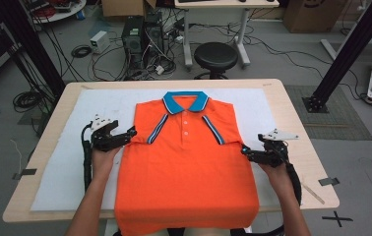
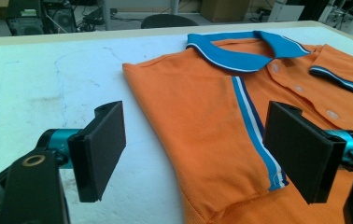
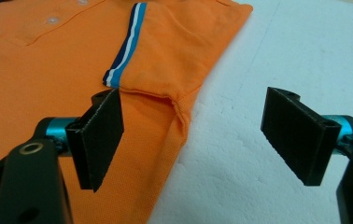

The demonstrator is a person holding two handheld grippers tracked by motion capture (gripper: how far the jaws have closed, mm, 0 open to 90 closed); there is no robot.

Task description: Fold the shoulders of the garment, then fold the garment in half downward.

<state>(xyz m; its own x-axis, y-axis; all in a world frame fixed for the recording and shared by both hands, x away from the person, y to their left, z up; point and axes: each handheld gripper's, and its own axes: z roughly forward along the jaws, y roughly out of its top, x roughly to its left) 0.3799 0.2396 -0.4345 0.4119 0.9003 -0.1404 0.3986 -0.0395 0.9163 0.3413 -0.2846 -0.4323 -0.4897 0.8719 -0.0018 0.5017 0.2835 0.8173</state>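
An orange polo shirt (image 1: 186, 167) with a blue collar (image 1: 185, 102) lies face up on the white mat, both striped sleeves folded in over the chest. My left gripper (image 1: 131, 133) is open at the shirt's left edge, level with the folded sleeve. In the left gripper view its jaws (image 2: 193, 149) stand wide above the shirt (image 2: 202, 107) and its striped sleeve hem (image 2: 258, 135), holding nothing. My right gripper (image 1: 244, 151) is open at the shirt's right edge. In the right gripper view it (image 3: 193, 140) straddles the shirt's side edge (image 3: 181, 116), with nothing gripped.
A white foam mat (image 1: 66, 162) covers most of the wooden table (image 1: 297, 113). The shirt's lower hem hangs over the table's near edge. Beyond the far edge stand a black stool (image 1: 216, 56), computer towers (image 1: 142, 34) and cables on the floor.
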